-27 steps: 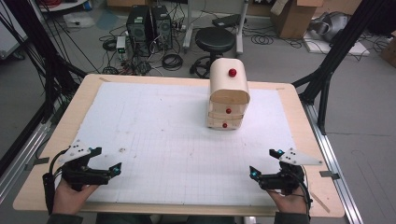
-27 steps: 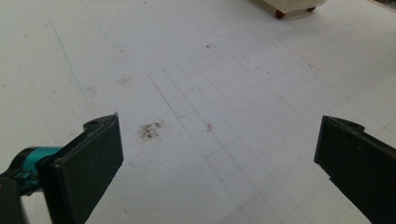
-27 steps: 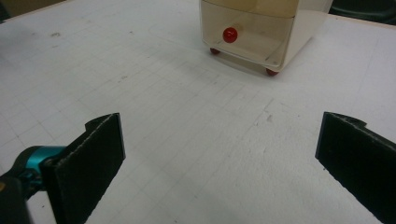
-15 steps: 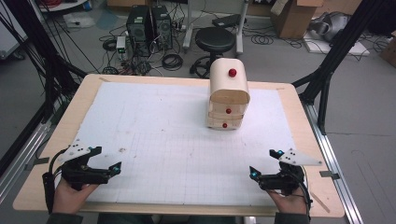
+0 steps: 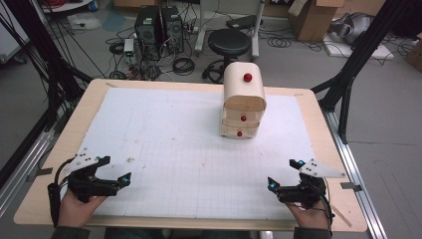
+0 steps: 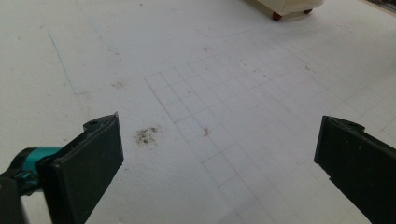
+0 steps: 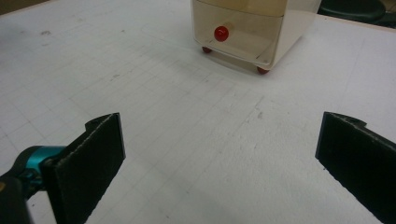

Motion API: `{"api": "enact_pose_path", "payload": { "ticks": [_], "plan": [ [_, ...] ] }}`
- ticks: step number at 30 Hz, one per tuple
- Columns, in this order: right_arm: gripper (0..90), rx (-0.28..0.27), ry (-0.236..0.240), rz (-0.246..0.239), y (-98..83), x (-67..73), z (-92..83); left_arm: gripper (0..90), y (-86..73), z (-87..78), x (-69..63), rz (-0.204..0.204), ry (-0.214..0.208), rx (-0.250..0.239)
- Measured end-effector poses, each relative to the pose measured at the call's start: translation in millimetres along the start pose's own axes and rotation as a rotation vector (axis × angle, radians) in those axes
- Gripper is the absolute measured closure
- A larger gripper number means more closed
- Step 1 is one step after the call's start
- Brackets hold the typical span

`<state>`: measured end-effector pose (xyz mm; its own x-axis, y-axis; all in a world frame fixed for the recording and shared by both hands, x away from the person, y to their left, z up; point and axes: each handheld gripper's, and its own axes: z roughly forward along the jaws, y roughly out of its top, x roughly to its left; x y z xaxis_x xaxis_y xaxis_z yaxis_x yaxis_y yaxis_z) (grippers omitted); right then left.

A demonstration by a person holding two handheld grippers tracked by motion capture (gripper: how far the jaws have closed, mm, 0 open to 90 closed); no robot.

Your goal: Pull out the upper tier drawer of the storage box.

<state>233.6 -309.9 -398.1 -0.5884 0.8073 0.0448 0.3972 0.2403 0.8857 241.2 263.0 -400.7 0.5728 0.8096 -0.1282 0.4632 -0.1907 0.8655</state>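
Drawer cabinet point(image 5: 243, 102), white gridded mat point(image 5: 184, 149), wooden table point(image 5: 89, 107)

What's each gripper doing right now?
Left gripper: open, empty, over the mat.
Right gripper: open, empty, facing the drawer box.

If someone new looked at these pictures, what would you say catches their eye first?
Most likely the small wooden drawer chest with its red knobs, standing alone toward the far right of the white gridded mat. Next come the left gripper and right gripper, resting at the near corners with jaws wide open and nothing between them. Behind the table, a black stool sits among tangled cables on the floor.
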Motion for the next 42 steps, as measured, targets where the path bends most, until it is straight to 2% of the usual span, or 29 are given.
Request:
{"api": "enact_pose_path", "payload": {
  "ticks": [6, 12, 13, 16, 24, 29, 39, 42],
  "plan": [
    [0.3, -0.001, -0.004, -0.032, 3.5, 4.4, 7.3, 1.7, -1.2, -4.1, 0.9, -0.002, 0.008, -0.004],
    [0.3, -0.02, -0.036, -0.043, 8.6, 7.7, 12.0, 1.8, -3.9, -5.7, 2.0, -0.005, 0.012, -0.001],
    [0.4, -0.019, -0.053, -0.059, 11.5, 10.7, 13.5, 1.8, -4.3, -6.4, 2.3, -0.008, 0.013, 0.0],
    [0.4, -0.013, -0.053, -0.084, 14.6, 15.0, 15.7, 1.8, -4.6, -7.1, 2.2, -0.008, 0.013, -0.003],
    [0.4, -0.026, -0.068, -0.082, 23.2, 21.1, 21.7, 1.8, -5.6, -8.0, 3.7, -0.011, 0.013, -0.002],
    [0.8, -0.046, -0.098, -0.067, 29.1, 24.9, 27.8, 1.8, -5.6, -9.3, 5.0, -0.014, 0.013, -0.002],
    [0.9, -0.091, -0.129, -0.03, 44.4, 41.8, 50.0, 1.8, -5.9, -9.8, 5.3, -0.018, 0.013, -0.005],
    [7.0, -0.093, -0.129, -0.037, 48.9, 45.2, 56.1, 1.7, -6.2, -10.0, 5.7, -0.023, 0.016, -0.006]
  ]
}}
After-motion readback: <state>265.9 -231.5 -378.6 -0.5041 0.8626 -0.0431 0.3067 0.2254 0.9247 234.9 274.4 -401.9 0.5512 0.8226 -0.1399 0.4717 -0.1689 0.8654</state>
